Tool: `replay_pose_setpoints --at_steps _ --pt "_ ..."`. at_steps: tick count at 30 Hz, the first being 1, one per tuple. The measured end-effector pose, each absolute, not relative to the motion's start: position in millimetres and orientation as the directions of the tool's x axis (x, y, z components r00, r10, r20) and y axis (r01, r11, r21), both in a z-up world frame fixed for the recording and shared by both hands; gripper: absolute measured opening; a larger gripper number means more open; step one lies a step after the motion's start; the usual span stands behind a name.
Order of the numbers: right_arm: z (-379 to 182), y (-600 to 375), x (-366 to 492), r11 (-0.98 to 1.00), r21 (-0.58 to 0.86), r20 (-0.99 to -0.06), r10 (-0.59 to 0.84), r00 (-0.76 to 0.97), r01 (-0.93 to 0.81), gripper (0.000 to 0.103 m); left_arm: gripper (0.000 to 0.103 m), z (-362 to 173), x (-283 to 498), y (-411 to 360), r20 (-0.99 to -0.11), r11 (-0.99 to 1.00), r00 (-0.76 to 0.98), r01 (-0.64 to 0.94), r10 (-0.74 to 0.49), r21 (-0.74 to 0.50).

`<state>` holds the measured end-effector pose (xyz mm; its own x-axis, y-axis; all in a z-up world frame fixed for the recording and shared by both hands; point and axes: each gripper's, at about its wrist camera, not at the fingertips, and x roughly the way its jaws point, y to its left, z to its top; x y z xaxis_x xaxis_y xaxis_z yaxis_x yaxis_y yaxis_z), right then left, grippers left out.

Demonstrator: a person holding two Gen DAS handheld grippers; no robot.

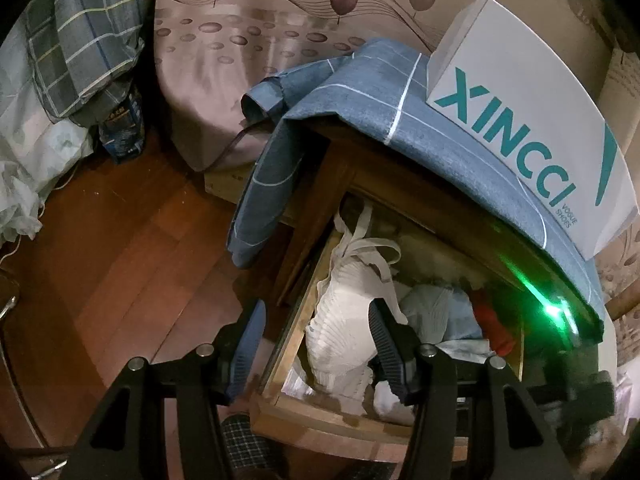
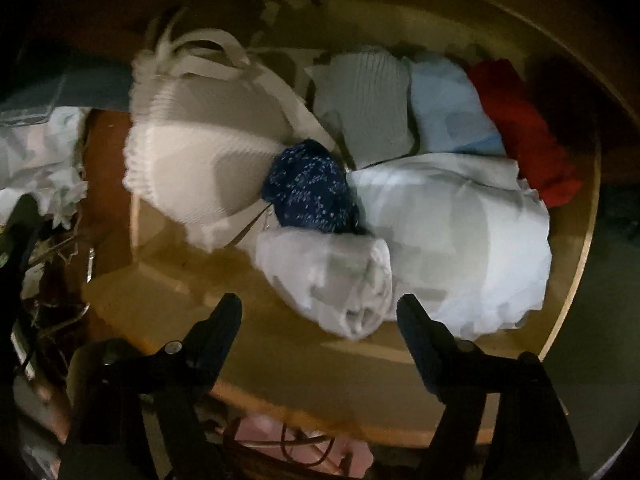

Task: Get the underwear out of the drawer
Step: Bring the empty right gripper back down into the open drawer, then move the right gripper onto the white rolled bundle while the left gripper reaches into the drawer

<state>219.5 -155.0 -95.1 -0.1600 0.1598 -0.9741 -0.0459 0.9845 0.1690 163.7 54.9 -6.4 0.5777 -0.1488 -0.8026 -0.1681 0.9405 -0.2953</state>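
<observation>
I see a white shoe box point(image 1: 532, 120) with teal letters lying on a blue cloth point(image 1: 360, 92) that covers the top of the wooden cabinet. Behind it there is a bed sheet point(image 1: 240, 40) with leaf pattern. A checked blanket point(image 1: 88, 36) hangs at left above the wooden floor point(image 1: 120, 248).

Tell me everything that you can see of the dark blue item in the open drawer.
The dark blue garment is a small bundle of cloth, navy with fine white speckles, rolled or crumpled rather than flat. It lies near the middle of the wooden drawer, among the other clothes. The white ribbed bra lies against its left side, a large pale folded cloth against its right, and a rolled white cloth lies just below it. The picture is blurred, so its exact type is unclear. No fingers touch it.
</observation>
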Motion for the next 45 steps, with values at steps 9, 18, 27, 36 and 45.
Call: replay_pose_setpoints --at_steps 9,18,27,36,45 --pt "-129.2 -131.6 226.8 0.997 0.070 -0.973 0.060 -0.223 -0.037 0.090 0.055 -8.3 166.1 55.4 -0.804 0.937 0.573 -0.170 -0.159 -0.305" --pt "-158.0 -115.7 227.8 0.997 -0.039 -0.962 -0.056 -0.267 -0.068 0.095 0.055 -9.6 166.7 55.5 -0.806 0.934 0.569 -0.175 -0.163 -0.312" --pt "-156.1 -120.1 219.5 0.997 -0.028 -0.968 -0.045 -0.247 -0.074 0.081 0.055 -9.9 166.7 55.2 -0.808 0.934 0.566 -0.176 -0.162 -0.310" --pt "-128.9 -134.7 206.6 0.997 0.059 -0.988 0.052 -0.148 -0.043 0.074 0.055 -10.4 165.6 54.4 -0.812 0.938 0.564 -0.177 -0.151 -0.297" --pt "-87.1 -171.8 206.7 0.990 0.140 -0.990 0.140 -0.016 -0.021 0.073 0.055 -12.0 166.9 49.3 -0.822 0.947 0.551 -0.165 -0.144 -0.276"
